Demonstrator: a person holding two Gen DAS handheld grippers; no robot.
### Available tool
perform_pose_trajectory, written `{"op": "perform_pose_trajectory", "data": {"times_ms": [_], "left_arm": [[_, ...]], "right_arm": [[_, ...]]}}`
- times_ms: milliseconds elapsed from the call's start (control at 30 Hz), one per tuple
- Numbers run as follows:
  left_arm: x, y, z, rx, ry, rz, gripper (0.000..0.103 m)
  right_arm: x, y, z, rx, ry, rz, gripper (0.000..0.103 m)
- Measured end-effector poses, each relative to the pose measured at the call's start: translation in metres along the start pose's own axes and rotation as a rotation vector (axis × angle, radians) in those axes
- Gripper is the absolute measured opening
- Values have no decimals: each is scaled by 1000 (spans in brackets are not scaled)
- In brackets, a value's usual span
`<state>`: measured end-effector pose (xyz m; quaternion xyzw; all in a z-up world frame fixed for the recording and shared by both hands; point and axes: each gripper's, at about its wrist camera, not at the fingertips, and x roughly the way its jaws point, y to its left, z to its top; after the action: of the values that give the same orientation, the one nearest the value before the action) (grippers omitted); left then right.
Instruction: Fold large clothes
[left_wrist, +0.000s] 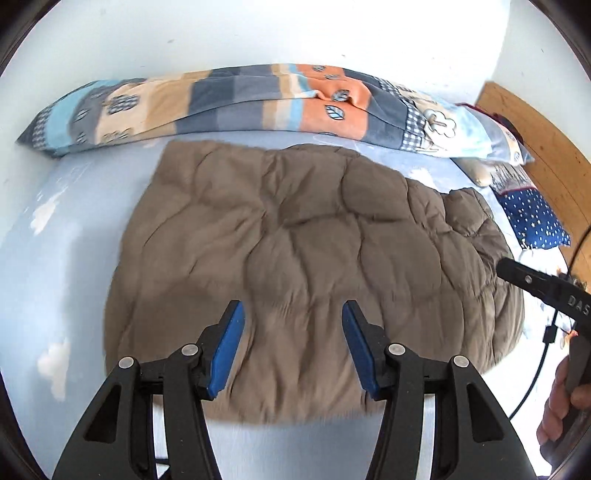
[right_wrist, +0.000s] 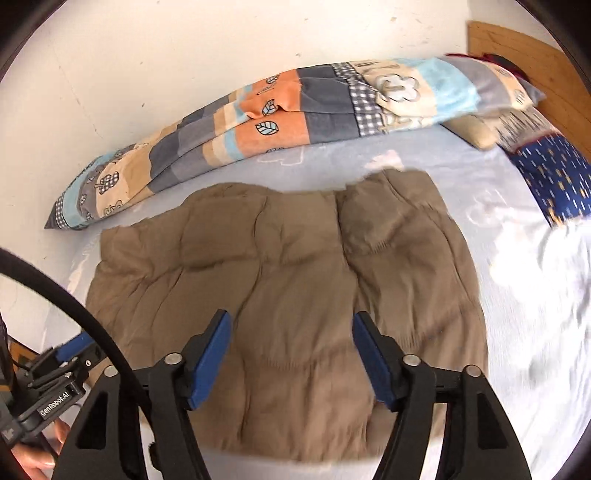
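Observation:
A brown quilted jacket (left_wrist: 295, 258) lies folded into a rough rectangle on the light blue bed sheet (left_wrist: 74, 258); it also shows in the right wrist view (right_wrist: 288, 280). My left gripper (left_wrist: 293, 314) is open and empty, held above the jacket's near edge. My right gripper (right_wrist: 291, 325) is open and empty, also above the jacket's near part. The right gripper's body shows at the right edge of the left wrist view (left_wrist: 546, 291). The left gripper's body shows at the lower left of the right wrist view (right_wrist: 59, 384).
A patchwork blanket roll (left_wrist: 258, 99) lies along the wall behind the jacket, also in the right wrist view (right_wrist: 295, 110). A dark blue dotted pillow (left_wrist: 532, 218) sits at the right by the wooden headboard (left_wrist: 535, 140). White bedding (right_wrist: 546, 295) lies to the right.

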<state>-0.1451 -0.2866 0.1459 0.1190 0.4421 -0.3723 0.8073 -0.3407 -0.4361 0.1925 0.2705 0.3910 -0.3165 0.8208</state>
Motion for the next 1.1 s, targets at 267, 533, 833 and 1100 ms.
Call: {"op": "perform_pose_trajectory", "data": {"times_ms": [267, 533, 833, 1100], "left_arm": [[8, 36, -28, -57, 17, 102, 60], [51, 56, -27, -73, 97, 127, 62], [66, 48, -34, -1, 90, 178, 66], [39, 31, -29, 121, -30, 251, 65]], "right_arm": [[-12, -13, -43, 36, 38, 2, 73], [49, -25, -44, -53, 164, -73, 73], [79, -30, -49, -52, 246, -86, 78], [60, -19, -48, -91, 212, -110, 79]]}}
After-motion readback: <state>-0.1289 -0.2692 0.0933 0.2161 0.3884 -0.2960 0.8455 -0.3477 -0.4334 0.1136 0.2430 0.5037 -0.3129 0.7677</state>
